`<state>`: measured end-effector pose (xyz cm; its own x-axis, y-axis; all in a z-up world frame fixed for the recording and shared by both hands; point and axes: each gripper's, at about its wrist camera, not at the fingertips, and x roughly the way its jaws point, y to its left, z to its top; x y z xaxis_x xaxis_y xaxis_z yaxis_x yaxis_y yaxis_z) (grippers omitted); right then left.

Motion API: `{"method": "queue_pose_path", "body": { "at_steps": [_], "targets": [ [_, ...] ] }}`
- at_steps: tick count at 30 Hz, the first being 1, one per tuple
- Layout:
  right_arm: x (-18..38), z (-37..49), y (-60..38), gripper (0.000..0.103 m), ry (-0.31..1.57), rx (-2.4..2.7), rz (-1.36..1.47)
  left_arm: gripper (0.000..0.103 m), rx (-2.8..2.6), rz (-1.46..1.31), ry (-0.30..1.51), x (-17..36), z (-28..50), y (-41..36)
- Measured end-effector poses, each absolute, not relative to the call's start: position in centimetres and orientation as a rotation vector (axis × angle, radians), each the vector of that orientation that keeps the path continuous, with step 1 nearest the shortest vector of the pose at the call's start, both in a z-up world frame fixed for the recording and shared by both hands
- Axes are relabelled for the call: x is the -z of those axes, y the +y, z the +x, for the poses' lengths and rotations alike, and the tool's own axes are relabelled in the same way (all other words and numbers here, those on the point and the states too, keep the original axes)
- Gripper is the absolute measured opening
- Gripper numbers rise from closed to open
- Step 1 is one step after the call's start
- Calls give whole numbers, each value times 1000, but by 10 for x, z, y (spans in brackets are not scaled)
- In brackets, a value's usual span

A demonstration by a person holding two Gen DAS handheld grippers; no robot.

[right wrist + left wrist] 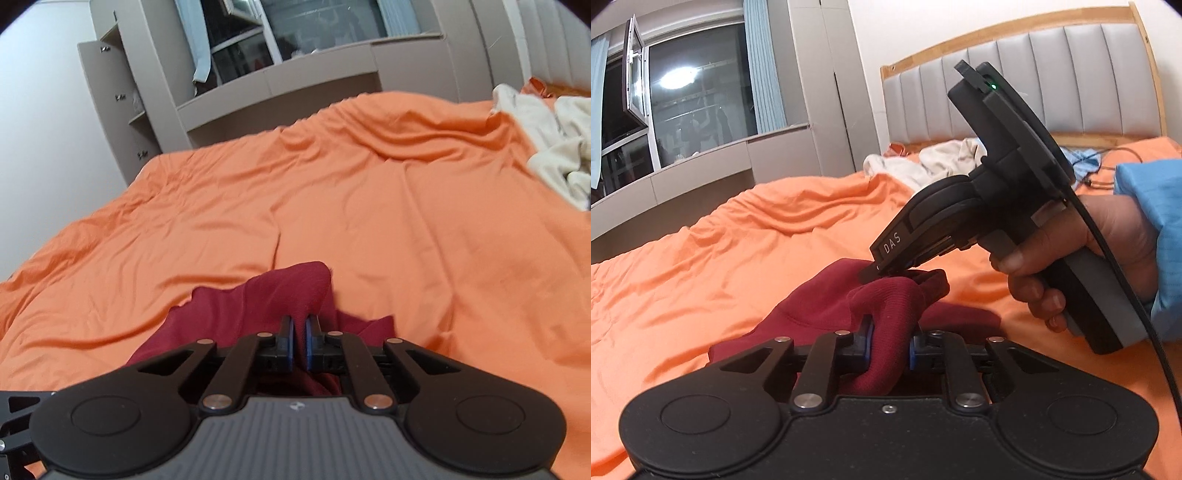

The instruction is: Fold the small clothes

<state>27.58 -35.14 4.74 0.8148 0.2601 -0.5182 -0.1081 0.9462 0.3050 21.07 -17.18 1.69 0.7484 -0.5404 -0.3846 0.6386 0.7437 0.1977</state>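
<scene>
Orange bedsheet (332,192) covers the whole bed, soft cotton-looking, rumpled into long shallow creases. Behind it: padded grey headboard (1034,77) w/ vertical panels and a wood frame, beige built-in cabinets (122,92), dark window (698,99) w/ pale blue curtains.

One maroon garment (820,314), knit-looking, soft, matte, lies bunched on the sheet close to both cameras. Part of it is pulled up into a ridge.

Two grippers, both black w/ blue pads. Left gripper (891,347) is pinching a thick fold of the maroon cloth; jaws are held apart by the bunch betw. them. Right gripper (298,343) is pressed nearly together on a thinner fold of the same garment; in the left wrist view its tip (882,267) bites the top of the raised ridge, just above the left one's hold. A hand (1082,258) in a blue sleeve (1152,206) grips its handle; a black cable trails off it.

One heap of cream cloth (923,162) sits near the headboard, well apart from the garment. A bit of light blue cloth (1086,160) lies by it.

Open sheet on the far side and to the left of the garment; bed edge runs along the cabinets.
</scene>
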Motion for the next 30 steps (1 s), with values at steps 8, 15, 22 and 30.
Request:
{"method": "queue_pose_path", "body": {
  "at_steps": [8,15,22,30],
  "targets": [
    [-43,264,-376,7,584,-134,287,18,703,339,313,-12,210,-202],
    [-25,265,-382,7,645,-115,281,19,712,452,315,5,209,-220],
    [-18,269,-382,8,676,-104,281,24,727,446,336,7,211,-217],
    [-14,271,-384,9,695,-106,284,47,806,354,388,-5,214,-203]
  ]
}}
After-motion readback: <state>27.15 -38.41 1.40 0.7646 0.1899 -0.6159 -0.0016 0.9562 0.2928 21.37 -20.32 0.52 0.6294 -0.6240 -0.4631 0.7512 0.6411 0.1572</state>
